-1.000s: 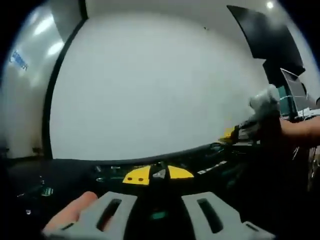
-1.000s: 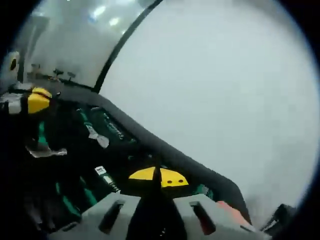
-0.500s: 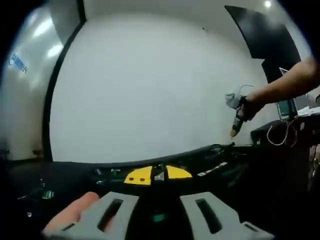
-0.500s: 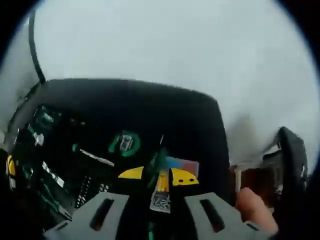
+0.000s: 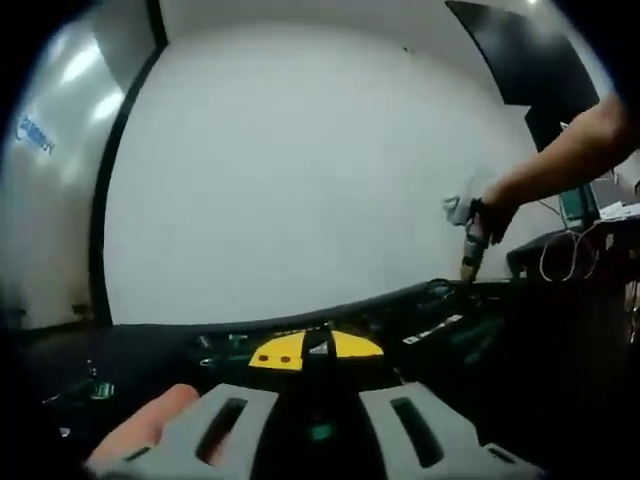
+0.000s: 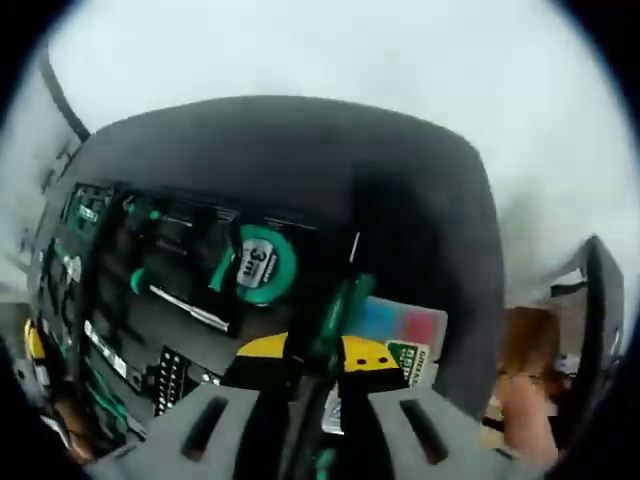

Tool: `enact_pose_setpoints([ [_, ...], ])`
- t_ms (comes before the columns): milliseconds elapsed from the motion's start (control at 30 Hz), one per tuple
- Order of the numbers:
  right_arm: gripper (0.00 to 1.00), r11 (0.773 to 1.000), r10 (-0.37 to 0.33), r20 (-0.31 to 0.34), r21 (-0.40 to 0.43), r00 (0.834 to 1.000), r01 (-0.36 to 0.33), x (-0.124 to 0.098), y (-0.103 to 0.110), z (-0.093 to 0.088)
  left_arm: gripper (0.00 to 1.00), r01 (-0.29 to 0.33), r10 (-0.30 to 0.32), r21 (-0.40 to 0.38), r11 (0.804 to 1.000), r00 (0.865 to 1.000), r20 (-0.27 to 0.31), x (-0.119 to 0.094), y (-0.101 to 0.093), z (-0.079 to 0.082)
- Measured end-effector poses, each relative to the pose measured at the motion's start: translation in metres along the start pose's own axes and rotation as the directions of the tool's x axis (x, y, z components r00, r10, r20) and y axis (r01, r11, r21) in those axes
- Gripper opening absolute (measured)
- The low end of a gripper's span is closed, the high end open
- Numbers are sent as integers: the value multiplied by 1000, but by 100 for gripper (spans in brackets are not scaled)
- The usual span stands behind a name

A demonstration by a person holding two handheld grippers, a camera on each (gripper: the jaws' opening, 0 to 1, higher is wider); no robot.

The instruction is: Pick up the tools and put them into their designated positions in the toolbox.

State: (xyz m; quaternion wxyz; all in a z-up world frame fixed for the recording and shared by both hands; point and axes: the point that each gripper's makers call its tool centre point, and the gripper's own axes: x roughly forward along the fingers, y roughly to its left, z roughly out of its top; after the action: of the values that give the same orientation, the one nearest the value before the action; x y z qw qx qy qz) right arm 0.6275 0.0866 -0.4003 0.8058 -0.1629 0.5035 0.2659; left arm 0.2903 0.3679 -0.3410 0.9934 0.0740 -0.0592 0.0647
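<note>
"3m" on round green tape measure (image 6: 262,265) in toolbox (image 6: 300,160); other labels unreadable.

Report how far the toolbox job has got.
Partly done: the tape measure and other green-handled tools already sit in the toolbox slots. In hand: the right claw grips a green-handled screwdriver over the box. Left: seating it. The left claw appears to hold nothing.
</note>
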Motion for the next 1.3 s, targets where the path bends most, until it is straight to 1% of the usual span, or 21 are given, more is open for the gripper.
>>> enact_pose_setpoints([
  [33, 8, 999, -30, -15, -34, 999, 30, -2, -11, -2, 8, 0, 0, 1, 1000, 1000, -1, 0, 0, 0],
  [67, 7, 998, -28, -5, -56, 1000, 28, -8, -9, -7, 8, 0, 0, 2, 1000, 1000, -2, 0, 0, -1],
  [133, 7, 1000, 8, -25, -30, 1000, -9, -14, -11, -12, 8, 0, 0, 2, 1000, 1000, -2, 0, 0, -1],
  [200, 7, 999, 31, -21, -38, 999, -32, -24, -17, -17, 8, -1, 1, -2, 1000, 1000, 0, 0, 0, 0],
  [233, 7, 999, 49, -4, -19, 999, -49, -29, -17, -16, 8, -1, 1, -3, 1000, 1000, 0, 0, 0, 0],
  [300, 7, 997, 81, -3, 7, 997, -81, -40, -18, -20, 8, 0, 0, -5, 1000, 1000, -1, 1, 1, -1],
  [433, 6, 995, 93, 0, 22, 996, -93, -59, -27, -29, 8, -1, 1, -4, 1000, 1000, -3, 1, 1, -1],
  [567, 7, 995, 95, 5, 9, 995, -96, -69, -27, -29, 8, -2, 2, -5, 1000, 1000, -3, 1, 1, -1],
  [667, 7, 993, 115, 36, 4, 993, -116, -75, -22, -24, 8, -3, 3, -6, 1000, 1000, -4, 1, 1, -1],
  [733, 7, 990, 138, 72, -1, 988, -138, -79, -15, -19, 8, -2, 2, -6, 1000, 1000, -5, 2, 1, -2],
  [767, 7, 987, 159, 88, 0, 983, -159, -80, -9, -16, 8, -3, 3, -6, 1000, 1000, -6, 2, 2, -2],
  [833, 7, 973, 231, 124, 1, 965, -232, -82, 9, -11, 8, -3, 3, -4, 1000, 1000, -7, 2, 1, -2],
  [933, 7, 935, 351, 166, -8, 922, -355, -83, 43, -3, 8, -4, 4, -2, 1000, 1000, -10, 3, 2, -3],
  [1000, 6, 909, 411, 198, -12, 890, -417, -81, 63, 5, 8, -4, 4, -3, 1000, 1000, -10, 3, 2, -3],
  [1033, 6, 898, 432, 204, -7, 879, -440, -80, 70, 7, 8, -4, 4, -3, 1000, 1000, -11, 4, 2, -4],
  [1100, 6, 869, 486, 212, -14, 848, -494, -75, 88, 13, 8, -4, 4, -2, 1000, 1000, -13, 5, 2, -5],
  [1200, 6, 852, 519, 201, -42, 831, -522, -57, 111, 17, 8, -2, 2, 2, 1000, 1000, -17, 6, 2, -7],
  [1233, 6, 851, 522, 195, -49, 831, -523, -51, 116, 18, 8, -2, 2, 3, 1000, 1000, -18, 6, 2, -7],
  [1267, 0, 851, 522, 194, -57, 831, -521, -44, 121, 21, 8, -2, 2, 3, 1000, 1000, -18, 6, 2, -7],
  [1300, 0, 852, 521, 215, -85, 826, -516, -38, 123, 27, 8, -2, 2, 2, 1000, 1000, -18, 7, 2, -7],
])
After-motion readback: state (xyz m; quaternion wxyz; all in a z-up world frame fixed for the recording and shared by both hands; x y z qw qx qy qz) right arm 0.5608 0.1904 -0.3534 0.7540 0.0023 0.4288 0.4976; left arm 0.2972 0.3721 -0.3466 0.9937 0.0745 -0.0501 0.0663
